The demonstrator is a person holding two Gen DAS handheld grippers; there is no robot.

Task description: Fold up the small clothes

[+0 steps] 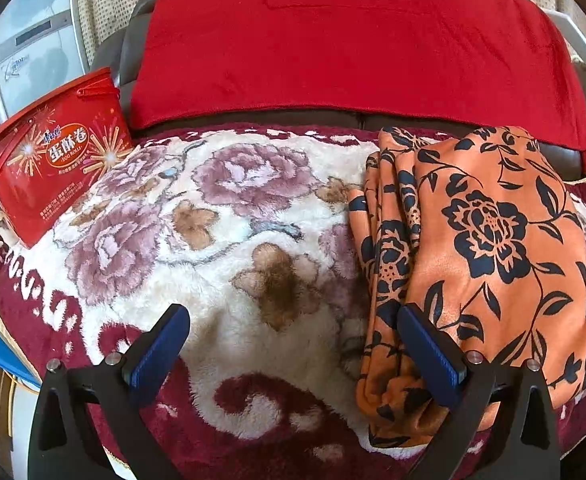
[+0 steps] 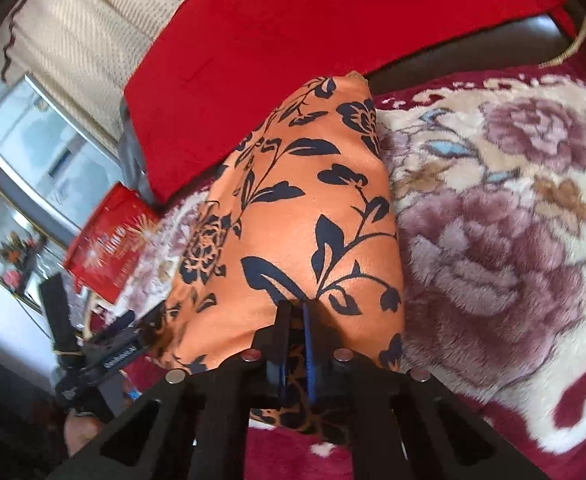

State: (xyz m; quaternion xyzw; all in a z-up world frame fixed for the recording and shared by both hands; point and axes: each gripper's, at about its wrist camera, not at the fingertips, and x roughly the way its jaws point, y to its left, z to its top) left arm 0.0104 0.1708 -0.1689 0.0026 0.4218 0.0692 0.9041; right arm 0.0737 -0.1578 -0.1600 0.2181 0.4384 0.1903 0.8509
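A folded orange garment with a black flower print lies on the right part of a plush floral blanket. My left gripper hangs open just above the blanket. Its right finger is over the garment's left folded edge, and its left finger is over bare blanket. In the right wrist view the same garment stretches away from the camera. My right gripper is shut on its near edge, with orange cloth showing between the closed pads.
A red egg-roll tub stands at the blanket's far left corner and shows again as a red box. A red cloth drapes the backrest behind. A white appliance is beyond the tub. A hand holding black hardware sits left of the garment.
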